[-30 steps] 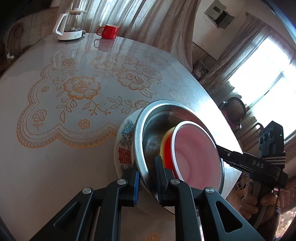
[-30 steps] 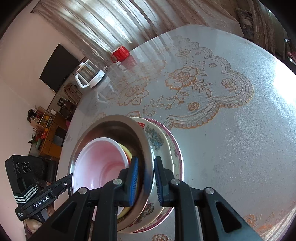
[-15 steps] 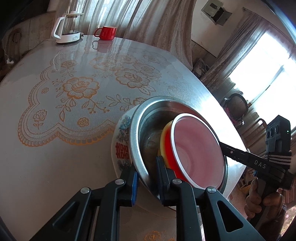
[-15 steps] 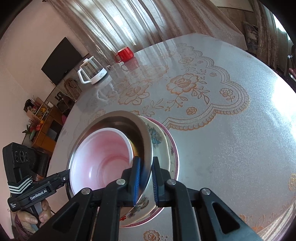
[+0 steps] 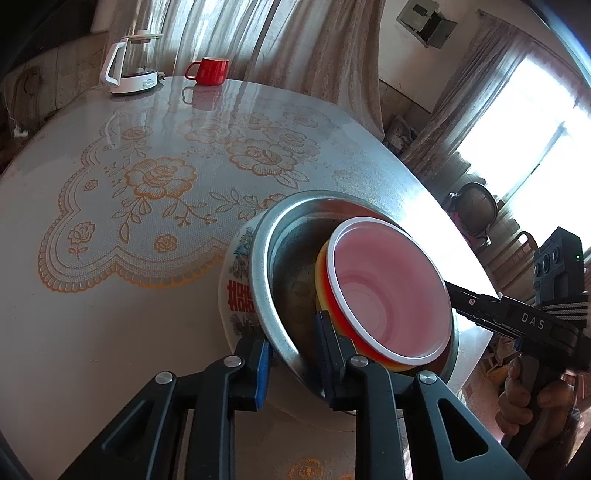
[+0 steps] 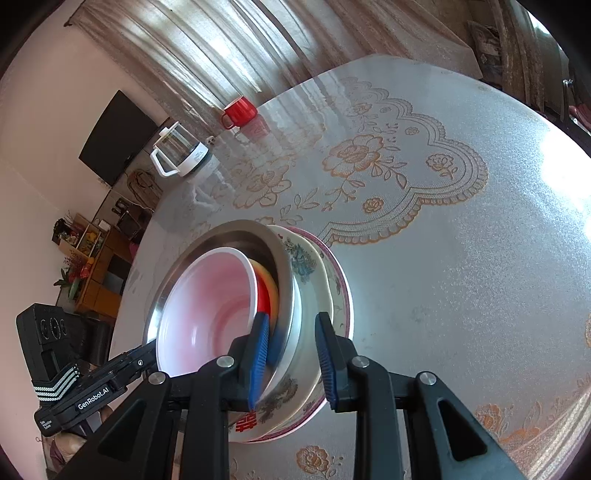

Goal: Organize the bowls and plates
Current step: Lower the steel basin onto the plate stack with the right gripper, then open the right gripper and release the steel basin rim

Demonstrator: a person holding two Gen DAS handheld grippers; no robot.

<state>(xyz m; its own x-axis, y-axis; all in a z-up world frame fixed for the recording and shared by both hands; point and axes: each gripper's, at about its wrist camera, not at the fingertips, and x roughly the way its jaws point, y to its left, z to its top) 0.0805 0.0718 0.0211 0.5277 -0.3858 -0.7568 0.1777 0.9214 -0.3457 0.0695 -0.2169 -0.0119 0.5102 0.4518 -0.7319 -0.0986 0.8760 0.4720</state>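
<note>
Two hand-held grippers straddled opposite rims of the steel bowl (image 5: 291, 266): the left hand-held gripper (image 5: 291, 339) had its jaws parted either side of the near rim. Ahead of it, the pink bowl (image 5: 388, 295) nested inside, stacked over a floral bowl (image 6: 310, 266) on the worktop (image 5: 110, 295). The right hand-held gripper (image 6: 291, 354) likewise stood apart around the rim.

Tabletop (image 5: 110, 295): round, glossy pale cover with orange lace-and-rose print.
Curtains (image 5: 258, 40): sheer beige, hanging behind the tabletop's far edge, daylight glowing through.
Window (image 5: 535, 140): right of the tabletop, bright, overexposed.
Television (image 6: 114, 136): dark screen on the pink wall, left of the curtains.
Shelf unit (image 6: 92, 266): wooden, below the television, cluttered with small items and flowers.
Wall box (image 5: 428, 22): open panel high on the wall, right of the curtains.
</note>
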